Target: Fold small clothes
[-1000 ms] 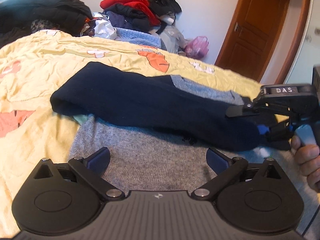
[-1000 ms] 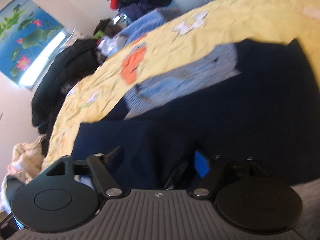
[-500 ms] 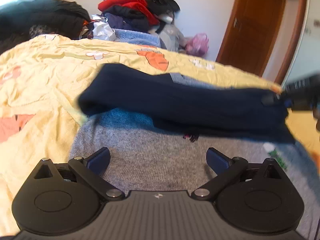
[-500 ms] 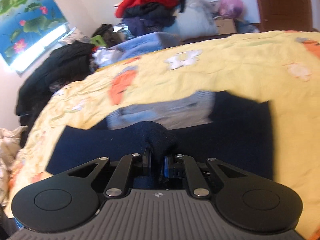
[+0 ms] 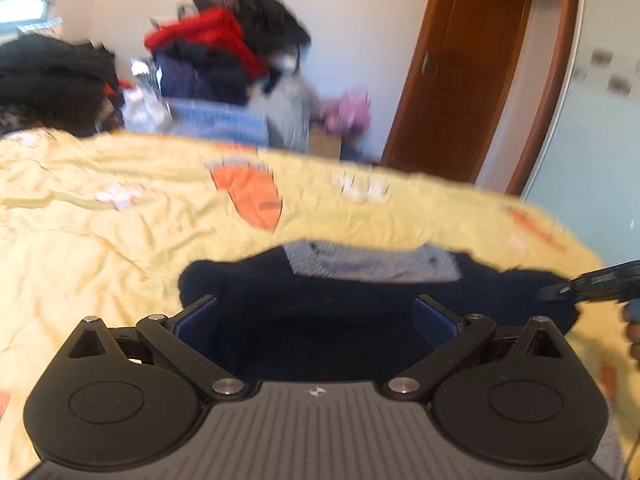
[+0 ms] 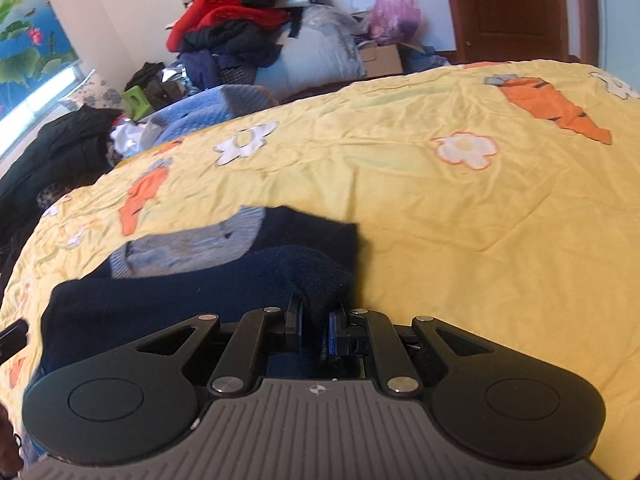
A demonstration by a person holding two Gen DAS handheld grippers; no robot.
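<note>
Right wrist: right gripper pinching navy garment; left gripper wide; clothes heap behind yellow bedspread.

Right tool pinched nearly closed; left tool spread wide.

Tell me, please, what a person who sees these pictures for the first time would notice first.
First comes the yellow bedsheet with orange carrots and white flowers, which fills both views. On it lies a dark navy garment; the right gripper is shut on a bunched fold at its edge, while the left gripper stands open above the same cloth. Behind the bed, a heap of clothes topped with red is piled against the wall.
</note>
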